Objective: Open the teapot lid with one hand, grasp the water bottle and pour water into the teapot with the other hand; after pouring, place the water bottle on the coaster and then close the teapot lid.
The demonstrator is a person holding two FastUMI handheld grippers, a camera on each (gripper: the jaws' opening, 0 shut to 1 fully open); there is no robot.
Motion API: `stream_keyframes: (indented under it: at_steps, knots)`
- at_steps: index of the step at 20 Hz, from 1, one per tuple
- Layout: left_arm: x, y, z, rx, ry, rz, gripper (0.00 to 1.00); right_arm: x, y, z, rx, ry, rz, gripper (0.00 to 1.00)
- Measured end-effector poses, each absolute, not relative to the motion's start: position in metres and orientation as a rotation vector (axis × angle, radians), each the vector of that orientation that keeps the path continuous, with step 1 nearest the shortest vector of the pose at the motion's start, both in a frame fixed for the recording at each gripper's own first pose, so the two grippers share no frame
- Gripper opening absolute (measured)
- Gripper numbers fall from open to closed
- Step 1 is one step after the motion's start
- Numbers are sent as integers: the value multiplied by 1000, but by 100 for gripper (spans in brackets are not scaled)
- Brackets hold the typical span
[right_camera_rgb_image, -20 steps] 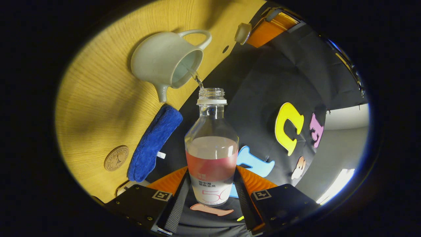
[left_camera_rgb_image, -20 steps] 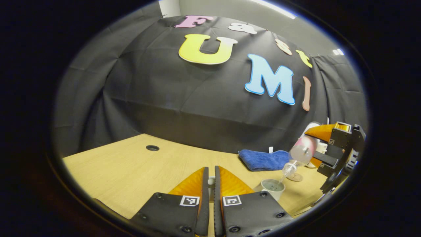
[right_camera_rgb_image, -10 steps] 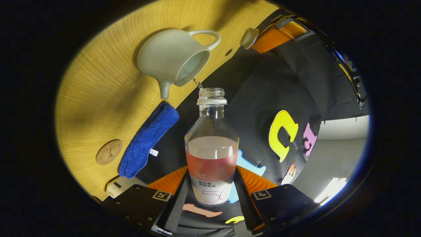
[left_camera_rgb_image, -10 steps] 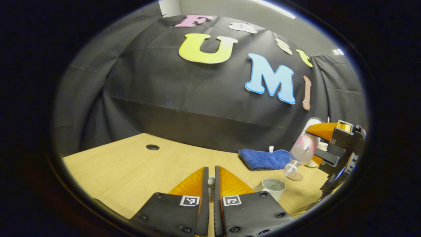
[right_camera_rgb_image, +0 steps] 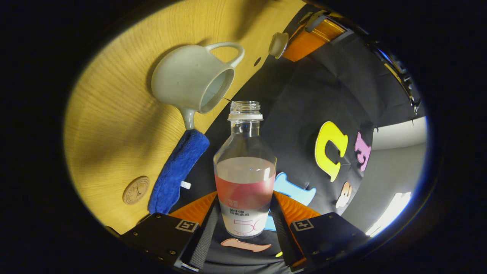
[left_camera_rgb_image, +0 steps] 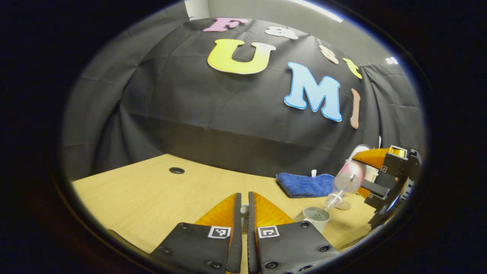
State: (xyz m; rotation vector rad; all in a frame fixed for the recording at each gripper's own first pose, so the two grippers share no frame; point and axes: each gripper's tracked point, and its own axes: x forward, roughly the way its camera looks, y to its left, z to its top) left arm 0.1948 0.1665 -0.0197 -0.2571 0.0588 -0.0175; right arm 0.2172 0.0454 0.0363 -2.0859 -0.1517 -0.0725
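Observation:
A pale, lidless teapot (right_camera_rgb_image: 182,82) stands on the wooden table, its round opening (left_camera_rgb_image: 316,215) facing up in the left gripper view. My right gripper (right_camera_rgb_image: 245,199) is shut on a clear water bottle (right_camera_rgb_image: 245,179) with a pink-and-white label. The uncapped bottle (left_camera_rgb_image: 347,179) is tilted mouth-down just above the pot's rim, with only a faint thread of water between them. My left gripper (left_camera_rgb_image: 244,198) is shut on the small teapot lid (right_camera_rgb_image: 278,44) and holds it up off to the side of the pot. A round wooden coaster (right_camera_rgb_image: 136,190) lies beyond the teapot.
A folded blue cloth (left_camera_rgb_image: 305,183) lies at the back of the table (left_camera_rgb_image: 152,198), beside the coaster (left_camera_rgb_image: 343,206). A round cable hole (left_camera_rgb_image: 176,170) sits in the tabletop at far left. The booth's black cloth wall closes the back.
The stream from bottle to teapot has thinned from a clear pour to a faint thread. The bottle swayed slightly over the pot. My left gripper has kept still with the lid.

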Motion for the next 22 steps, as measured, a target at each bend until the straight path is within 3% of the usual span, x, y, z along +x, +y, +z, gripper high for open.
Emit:
stream_keyframes:
  at_steps: [6, 22]
  knots:
    - [195, 166, -20, -260, 57, -15, 12, 219, 26, 22, -1667, -6, -25, 75]
    - [194, 157, -20, -262, 63, -53, 13, 200, 26, -5, -766, 176, 96, 75]
